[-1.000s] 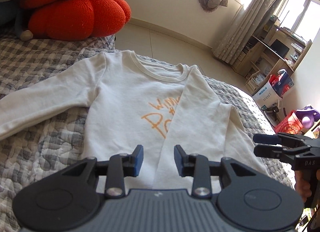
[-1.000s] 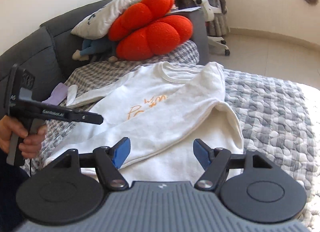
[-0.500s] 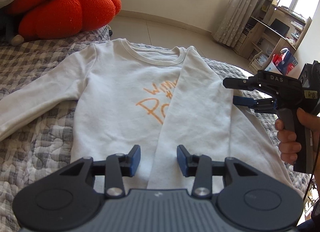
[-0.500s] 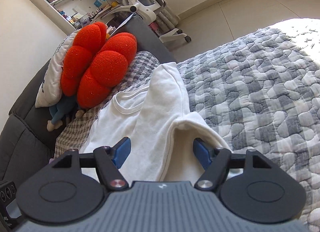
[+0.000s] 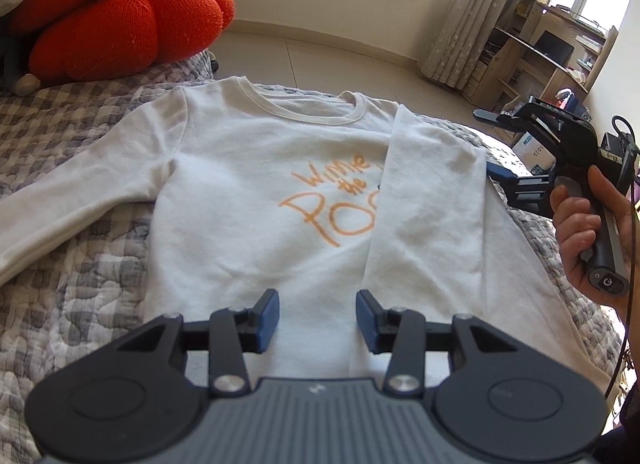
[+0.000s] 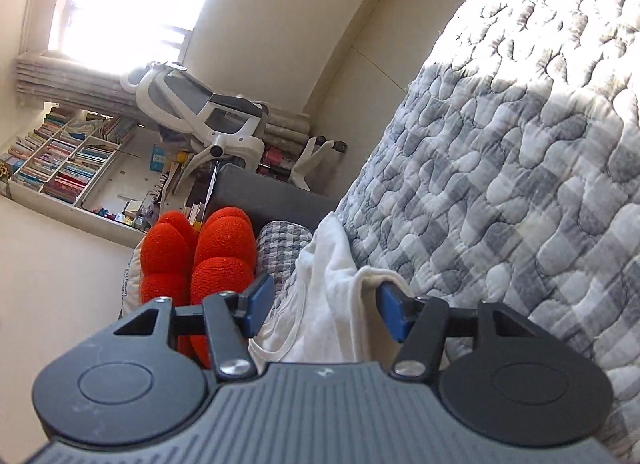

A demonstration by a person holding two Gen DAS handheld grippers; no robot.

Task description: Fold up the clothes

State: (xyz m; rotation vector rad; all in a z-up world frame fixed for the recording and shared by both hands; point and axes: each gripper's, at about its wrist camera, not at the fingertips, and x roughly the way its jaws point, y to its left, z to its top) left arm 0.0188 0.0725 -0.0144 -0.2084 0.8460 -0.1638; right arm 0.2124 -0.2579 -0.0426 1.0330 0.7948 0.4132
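A white sweatshirt (image 5: 248, 191) with orange lettering lies flat on the grey checked quilt (image 5: 60, 324). Its right sleeve (image 5: 432, 199) is folded down over the body; its left sleeve (image 5: 72, 183) stretches out to the left. My left gripper (image 5: 318, 320) is open and empty, hovering over the hem. My right gripper (image 5: 490, 145) is open at the shirt's right shoulder edge. In the right wrist view, turned sideways, the right gripper (image 6: 324, 306) straddles the sweatshirt's folded edge (image 6: 336, 304), open.
A red-orange knitted cushion (image 5: 116, 19) sits at the sofa's back left, also in the right wrist view (image 6: 200, 264). A white office chair (image 6: 200, 103) and bookshelf (image 6: 60, 155) stand behind. A desk with shelves (image 5: 540, 51) and curtains stand far right.
The right gripper rolled sideways and dropped close to the sweatshirt's right shoulder edge. The left gripper moved slightly forward over the hem. The sweatshirt has not shifted.
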